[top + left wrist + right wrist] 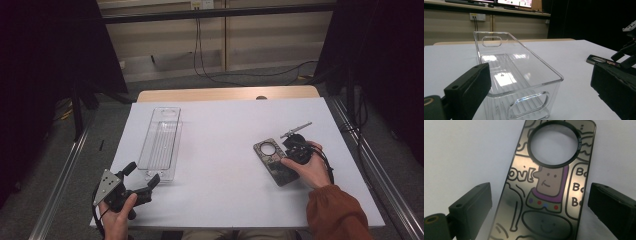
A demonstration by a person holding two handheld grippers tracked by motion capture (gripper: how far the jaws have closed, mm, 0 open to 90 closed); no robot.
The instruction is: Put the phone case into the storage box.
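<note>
My right tool [294, 150] hung low over the phone case [275, 161], a flat grey case printed with cartoon figures and pierced by a round, black-ringed camera hole, which lay flat on the white table [225, 150] towards its right side. In the right gripper view its jaws stood wide apart, one on either side of the phone case [549, 187], with bare gaps between pads and edges, so it gripped nothing. My left tool [131, 186] rested at the near left edge of the table, jaws likewise spread and empty, pointing at the near end of the clear plastic bin [161, 142]. That bin [516, 75] stood upright and lengthwise on the left of the table, well apart from the case.
</note>
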